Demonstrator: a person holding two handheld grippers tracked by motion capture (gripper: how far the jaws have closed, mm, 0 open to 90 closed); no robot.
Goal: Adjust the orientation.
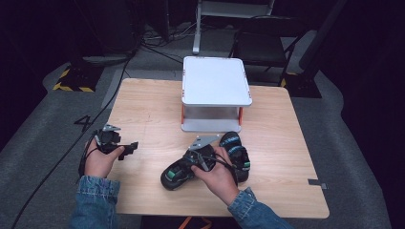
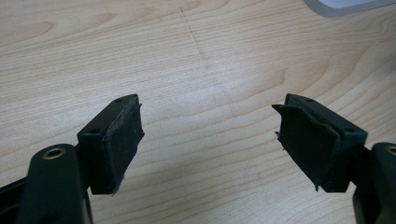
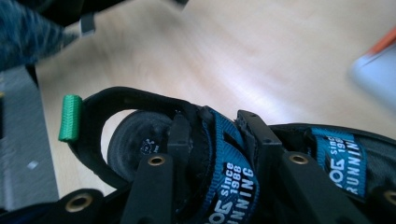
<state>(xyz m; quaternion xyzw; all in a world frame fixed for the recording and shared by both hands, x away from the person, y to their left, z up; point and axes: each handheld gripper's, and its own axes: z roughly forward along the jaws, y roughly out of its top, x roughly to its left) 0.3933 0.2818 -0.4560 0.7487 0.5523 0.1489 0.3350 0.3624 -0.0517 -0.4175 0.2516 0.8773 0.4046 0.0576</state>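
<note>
Right gripper (image 1: 203,160): held in the person's right hand (image 1: 217,176) near the front middle of the wooden table (image 1: 143,109), over a pair of black sandals. In the right gripper view its two black jaws stand on either side of a blue printed strap (image 3: 231,172), pressed against it, so the gripper is clamped on that strap.

Near sandal (image 1: 179,174): the one being gripped; it lies directly under the right gripper and sticks out to that gripper's left in the high view. In the right gripper view its black heel loop curves ahead of the jaws, with a small green pull tab (image 3: 70,118) at the far left end.

Blue printed strap: white lettering on it; it runs between the jaws, touching both.

Second sandal (image 1: 236,148): just beside the right gripper on its right side in the high view, touching or nearly touching the gripped sandal. Blue straps show on it.

Left gripper (image 1: 117,145): held in the left hand (image 1: 98,162), well apart from the sandals, off to the left of the right gripper. In the left gripper view its jaws stand wide apart with only bare wood between the pads (image 2: 123,140).

White two-tier stand (image 1: 216,81): beyond the right gripper, toward the table's far edge, with orange posts between its tiers. The second sandal's toe lies near its lower shelf.

Sleeves: both forearms wear blue denim (image 1: 95,200).
</note>
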